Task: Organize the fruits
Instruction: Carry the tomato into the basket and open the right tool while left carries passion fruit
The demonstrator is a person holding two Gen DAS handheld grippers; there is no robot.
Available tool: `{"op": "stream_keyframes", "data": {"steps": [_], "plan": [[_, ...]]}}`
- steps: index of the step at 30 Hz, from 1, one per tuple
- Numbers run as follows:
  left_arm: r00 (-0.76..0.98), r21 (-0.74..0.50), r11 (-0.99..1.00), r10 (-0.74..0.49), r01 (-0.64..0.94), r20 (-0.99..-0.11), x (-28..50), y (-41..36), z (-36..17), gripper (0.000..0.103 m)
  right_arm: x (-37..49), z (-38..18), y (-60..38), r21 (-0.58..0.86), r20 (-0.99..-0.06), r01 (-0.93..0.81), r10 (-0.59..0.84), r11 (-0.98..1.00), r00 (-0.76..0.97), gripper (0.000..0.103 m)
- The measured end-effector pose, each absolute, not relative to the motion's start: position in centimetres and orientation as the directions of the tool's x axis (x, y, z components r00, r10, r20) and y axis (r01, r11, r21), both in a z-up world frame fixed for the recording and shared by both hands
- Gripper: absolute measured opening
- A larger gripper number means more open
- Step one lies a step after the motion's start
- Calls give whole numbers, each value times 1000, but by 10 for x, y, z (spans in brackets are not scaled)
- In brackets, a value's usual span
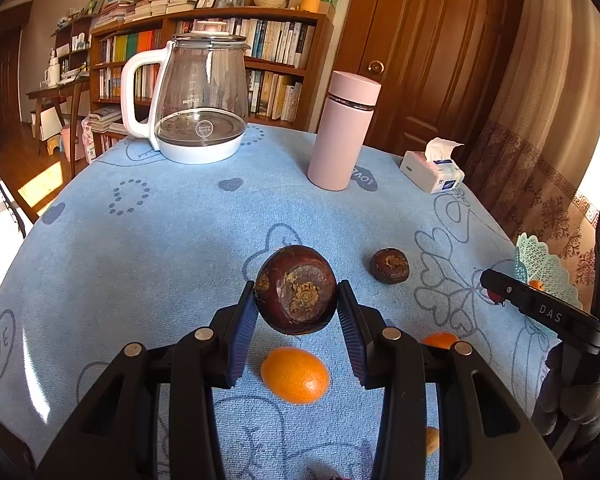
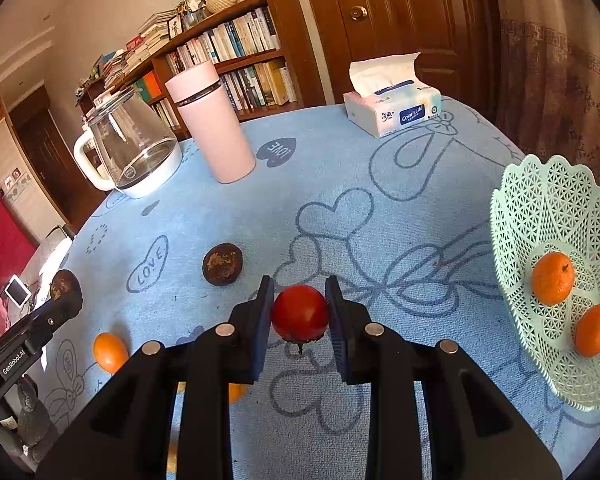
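While two orange mandarins (image 2: 553, 278) already lie in the pale green lattice plastic basket (image 2: 516, 216), your right tongs (image 2: 300, 312) clench a small red tomato (image 2: 299, 311) left of the basket, and your left tongs (image 1: 297, 300) grip a dark brown round mangosteen (image 1: 296, 294) farther left. Another mangosteen (image 2: 222, 264) and orange kumquats (image 1: 294, 375) still wait on the blue-clothed counter (image 2: 340, 168).

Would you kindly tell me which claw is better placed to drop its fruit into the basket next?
Right, probably. The right claw holds a red tomato with the basket close beside it.
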State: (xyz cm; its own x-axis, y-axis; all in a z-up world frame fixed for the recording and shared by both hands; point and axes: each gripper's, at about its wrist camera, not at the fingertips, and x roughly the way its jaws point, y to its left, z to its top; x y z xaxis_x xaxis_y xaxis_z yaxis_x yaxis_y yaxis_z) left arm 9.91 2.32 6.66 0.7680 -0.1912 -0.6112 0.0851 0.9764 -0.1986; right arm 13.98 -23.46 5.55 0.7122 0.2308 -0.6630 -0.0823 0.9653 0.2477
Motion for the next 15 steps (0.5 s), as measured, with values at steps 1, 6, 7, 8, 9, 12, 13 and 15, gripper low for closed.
{"op": "stream_keyframes", "data": {"steps": [1, 6, 7, 8, 9, 12, 13, 15], "plan": [[768, -198, 976, -193, 88, -611, 99, 22, 67, 41, 139, 56, -236, 250, -660, -80, 230, 965, 715, 27], [764, -193, 977, -194, 93, -616, 99, 19, 65, 41, 133, 64, -249, 260, -637, -56, 215, 964, 741, 27], [763, -192, 977, -194, 93, -617, 99, 19, 64, 41, 131, 66, -253, 265, -630, -48, 210, 963, 748, 27], [762, -191, 977, -193, 93, -618, 100, 19, 64, 41, 130, 68, -258, 271, -623, -38, 205, 962, 755, 27], [762, -190, 977, -192, 92, -619, 100, 19, 64, 41, 128, 69, -264, 279, -617, -27, 200, 960, 761, 27], [759, -186, 978, -191, 94, -623, 100, 17, 62, 41, 122, 72, -283, 301, -603, 17, 177, 953, 778, 27], [758, -184, 978, -191, 95, -624, 100, 17, 62, 41, 120, 72, -290, 308, -600, 33, 168, 951, 782, 27], [756, -181, 979, -191, 97, -626, 100, 16, 61, 41, 115, 73, -305, 321, -595, 69, 145, 944, 790, 27]]}}
